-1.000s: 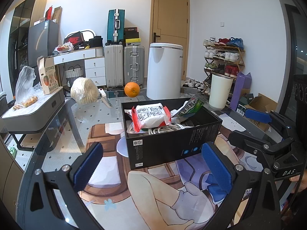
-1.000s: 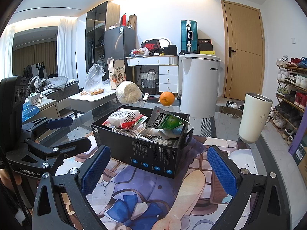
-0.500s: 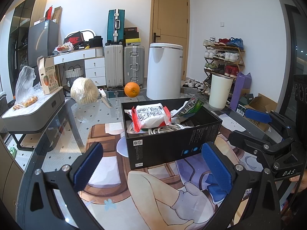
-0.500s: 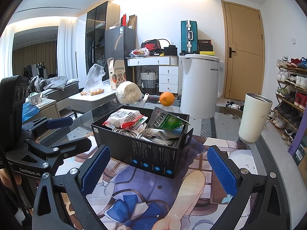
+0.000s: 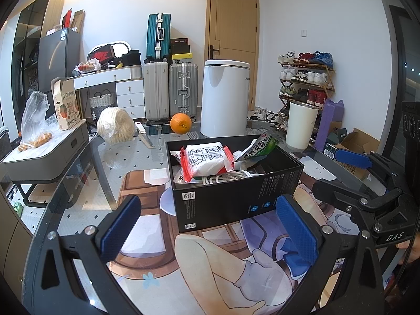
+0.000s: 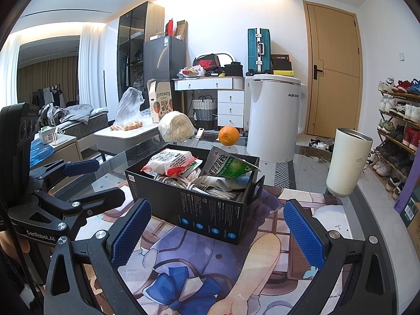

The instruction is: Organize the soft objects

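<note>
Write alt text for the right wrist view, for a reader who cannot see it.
An open black box stuffed with a white snack packet, a green sachet and white cables sits on a glass table, framed by the open, empty right gripper. Behind it stand an orange, a white tumbler and the left gripper.

My gripper fingers (image 5: pixel 295 232) wear blue rubbery pads with a rough knurled grain on matt black plastic frames. The box (image 5: pixel 236 197) looks like matt black card. In it, a glossy crinkled plastic packet (image 5: pixel 207 160) and smooth white cable (image 5: pixel 225 177). The table (image 5: pixel 86 183) is glossy glass under a smooth printed mat (image 6: pixel 210 262)
</note>
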Motion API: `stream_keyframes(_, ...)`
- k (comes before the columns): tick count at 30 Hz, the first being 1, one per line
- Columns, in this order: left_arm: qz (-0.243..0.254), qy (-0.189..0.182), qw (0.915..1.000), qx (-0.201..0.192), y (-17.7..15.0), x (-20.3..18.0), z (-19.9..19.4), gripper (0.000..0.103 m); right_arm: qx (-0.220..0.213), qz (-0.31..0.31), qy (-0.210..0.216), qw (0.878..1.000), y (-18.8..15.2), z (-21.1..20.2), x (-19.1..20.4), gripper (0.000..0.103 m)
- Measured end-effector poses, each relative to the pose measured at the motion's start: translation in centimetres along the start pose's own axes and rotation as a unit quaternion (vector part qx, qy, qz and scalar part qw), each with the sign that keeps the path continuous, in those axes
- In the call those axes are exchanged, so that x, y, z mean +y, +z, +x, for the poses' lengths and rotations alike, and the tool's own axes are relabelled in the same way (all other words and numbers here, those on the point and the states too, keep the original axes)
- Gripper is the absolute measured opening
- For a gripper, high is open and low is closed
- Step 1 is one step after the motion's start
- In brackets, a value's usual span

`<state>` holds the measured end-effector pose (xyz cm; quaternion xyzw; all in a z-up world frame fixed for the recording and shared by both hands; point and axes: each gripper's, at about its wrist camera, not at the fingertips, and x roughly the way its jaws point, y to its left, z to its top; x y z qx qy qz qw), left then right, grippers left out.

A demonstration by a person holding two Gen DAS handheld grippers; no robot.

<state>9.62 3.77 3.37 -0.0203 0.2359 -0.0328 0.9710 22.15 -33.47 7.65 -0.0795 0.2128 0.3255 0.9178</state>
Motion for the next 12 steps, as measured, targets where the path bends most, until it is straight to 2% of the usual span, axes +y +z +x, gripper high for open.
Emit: stream_keyframes(12, 0.003, 0.008, 1.0000, -0.005, 0.05, -0.07, -0.30, 0.103, -0.001, -0.001, 0.000, 1.000, 0.00, 0.00, 0.03, 0.102)
